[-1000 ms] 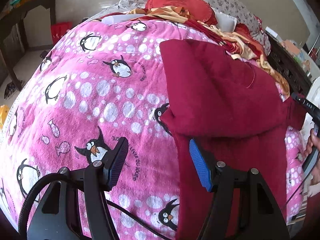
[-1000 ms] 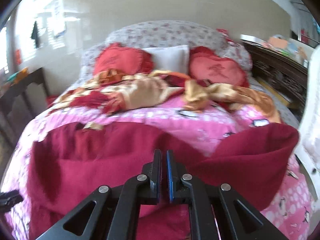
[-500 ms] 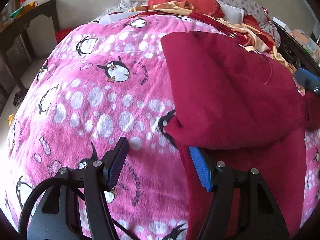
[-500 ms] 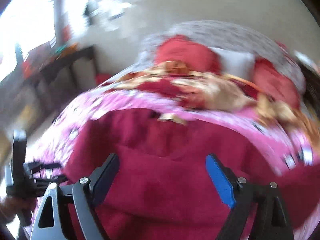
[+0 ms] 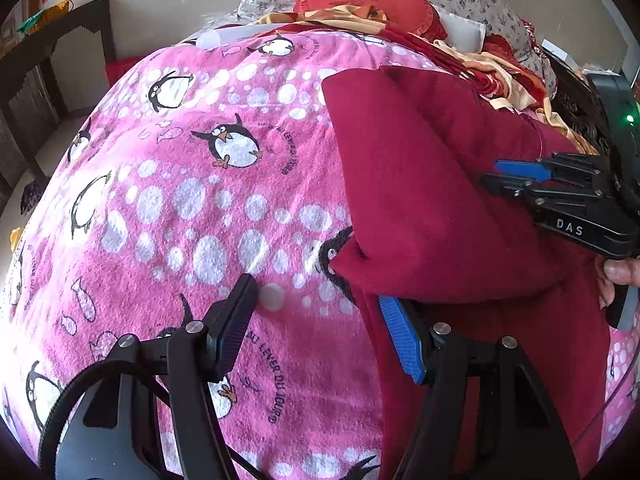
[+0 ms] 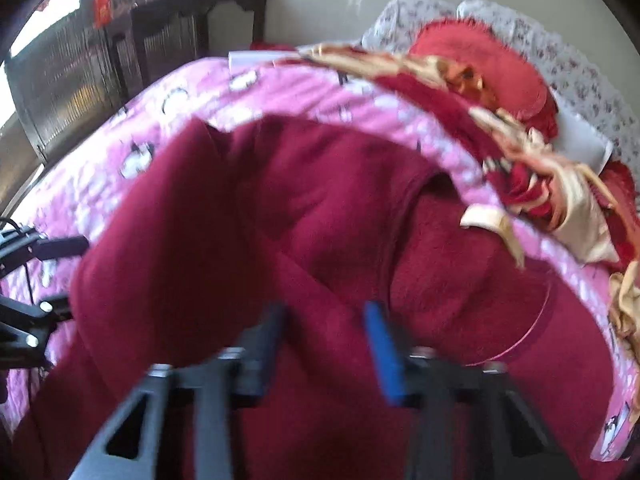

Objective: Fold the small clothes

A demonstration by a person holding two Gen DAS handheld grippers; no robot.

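Note:
A dark red garment [image 5: 432, 200] lies partly folded on the pink penguin blanket [image 5: 200, 200]; its upper part is doubled over its lower part. My left gripper [image 5: 316, 324] is open and empty, just above the blanket at the garment's left edge, near the corner of the fold. My right gripper [image 6: 326, 340] is open, with a narrower gap, and hovers over the middle of the garment [image 6: 280, 220]. It also shows in the left wrist view [image 5: 496, 174], over the garment's right side, holding nothing.
Red heart pillows [image 5: 360, 0], a white pillow and a crumpled red-and-gold quilt [image 6: 500, 132] lie at the head of the bed. A dark wooden table [image 5: 48, 52] stands left of the bed. The blanket [image 6: 280, 92] rings the garment.
My right gripper opened, let go of the garment's right flap, which now lies folded over, and swung left over the garment. My left gripper stayed open and crept forward.

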